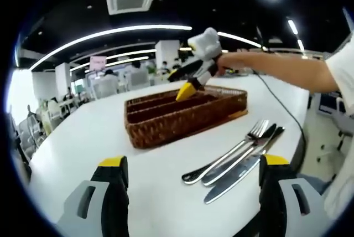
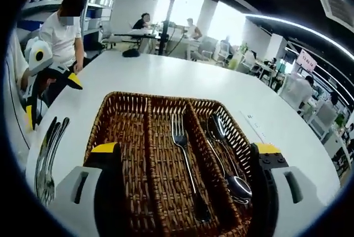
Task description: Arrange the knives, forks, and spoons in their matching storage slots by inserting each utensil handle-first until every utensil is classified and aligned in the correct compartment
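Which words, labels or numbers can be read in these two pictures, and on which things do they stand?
No text can be read.
Pink sign in the room behind, also in the right gripper view: marks too small and blurred to read.
Wicker tray, fork, spoons and the loose cutlery on the table: no visible lettering.

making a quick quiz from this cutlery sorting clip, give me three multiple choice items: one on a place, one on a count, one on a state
1. Where does the fork in the wicker tray lie?
A. middle compartment
B. leftmost compartment
C. on the rim

2. How many compartments does the tray have?
A. two
B. three
C. five

3. How is the right gripper?
A. shut on a knife
B. open, holding nothing
C. shut on a spoon

Answers:
1 A: the fork lies between the two dividers.
2 B: two dividers make three lanes.
3 B: its jaws stand wide apart over the tray, nothing between them.
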